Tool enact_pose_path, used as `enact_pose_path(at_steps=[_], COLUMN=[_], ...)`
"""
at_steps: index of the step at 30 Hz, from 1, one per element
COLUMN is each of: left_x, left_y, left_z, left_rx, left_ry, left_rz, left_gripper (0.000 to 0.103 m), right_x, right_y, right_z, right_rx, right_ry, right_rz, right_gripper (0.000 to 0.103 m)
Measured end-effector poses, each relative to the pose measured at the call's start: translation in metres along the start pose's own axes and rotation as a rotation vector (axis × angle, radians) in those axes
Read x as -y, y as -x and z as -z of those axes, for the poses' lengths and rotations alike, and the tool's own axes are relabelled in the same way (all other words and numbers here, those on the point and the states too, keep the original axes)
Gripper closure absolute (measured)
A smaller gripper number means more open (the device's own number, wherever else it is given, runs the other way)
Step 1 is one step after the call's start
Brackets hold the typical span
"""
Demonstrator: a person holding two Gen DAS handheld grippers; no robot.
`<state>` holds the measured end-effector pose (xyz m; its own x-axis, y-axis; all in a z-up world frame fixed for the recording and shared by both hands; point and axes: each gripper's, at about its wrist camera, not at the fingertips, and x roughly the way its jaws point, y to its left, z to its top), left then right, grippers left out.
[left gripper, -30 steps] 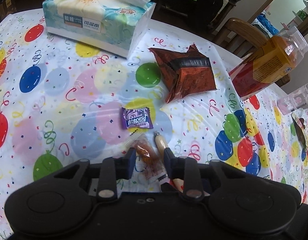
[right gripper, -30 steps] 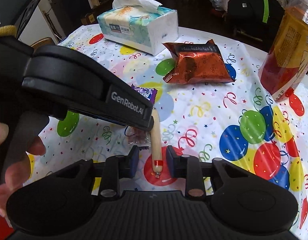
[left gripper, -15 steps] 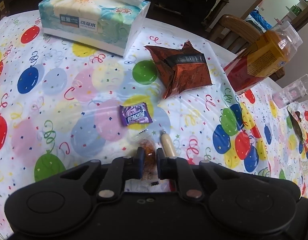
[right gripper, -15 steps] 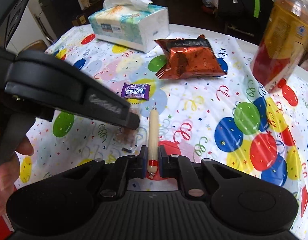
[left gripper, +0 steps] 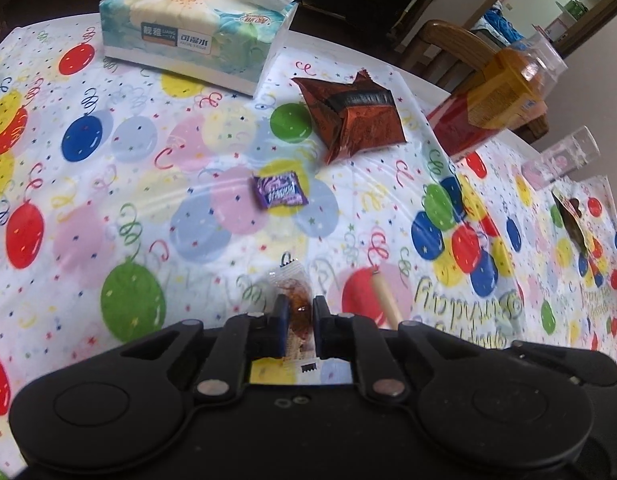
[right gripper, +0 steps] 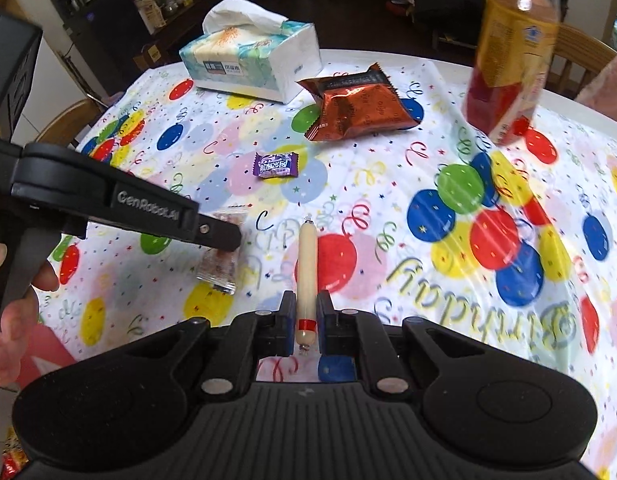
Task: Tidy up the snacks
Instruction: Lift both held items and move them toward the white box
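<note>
Left gripper [left gripper: 295, 316] pinches a clear-wrapped amber candy [left gripper: 296, 300]; right gripper [right gripper: 304, 322] clamps a pale thin sausage stick [right gripper: 307, 276] near its red-banded end. Both hang just above the balloon-print tablecloth [right gripper: 448, 208]. Risk: slick wrapper slipping out; long stick pivoting from the end-grip.

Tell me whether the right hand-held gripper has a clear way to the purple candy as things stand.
Probably not yet. The right hand-held gripper is shut on the sausage stick, so its jaws are occupied. The path itself looks free: bare tablecloth lies between it and the purple candy.
</note>
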<state>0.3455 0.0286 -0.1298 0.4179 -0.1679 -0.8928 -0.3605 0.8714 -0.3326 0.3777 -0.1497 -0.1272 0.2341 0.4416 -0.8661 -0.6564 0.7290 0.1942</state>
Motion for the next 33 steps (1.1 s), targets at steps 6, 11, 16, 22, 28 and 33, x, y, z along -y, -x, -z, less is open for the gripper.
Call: enact_pose_path(at_steps=[6, 11, 16, 22, 28, 33], left_x=[-0.004, -0.004, 0.0, 0.003, 0.0, -0.01], left_y=[0.025, 0.049, 0.074, 0.106, 0.135, 0.156], left_z=[0.013, 0.025, 0.038, 0.057, 0.079, 0.101], left_rx=[0.005, 0.014, 0.024, 0.038, 0.046, 0.05], left_ry=[-0.022, -0.054, -0.097, -0.157, -0.212, -0.241], left_rz=[0.024, 0.041, 0.057, 0.078, 0.093, 0.111], left_gripper=[0.095, 0.095, 0.095, 0.095, 0.095, 0.095], right_x=[-0.006, -0.017, -0.031, -0.052, -0.079, -0.101], right_y=[0.034, 0.065, 0.095, 0.127, 0.151, 0.162], right_z=[0.014, 0.025, 0.035, 0.052, 0.071, 0.089], right_rx=[0.022, 0.048, 0.071, 0.102, 0.127, 0.137], right_ry=[-0.029, -0.049, -0.074, -0.095, -0.1, -0.108], right_rz=[0.007, 0.011, 0.02, 0.023, 0.023, 0.021], right_gripper=[0.093, 0.093, 0.093, 0.093, 0.093, 0.093])
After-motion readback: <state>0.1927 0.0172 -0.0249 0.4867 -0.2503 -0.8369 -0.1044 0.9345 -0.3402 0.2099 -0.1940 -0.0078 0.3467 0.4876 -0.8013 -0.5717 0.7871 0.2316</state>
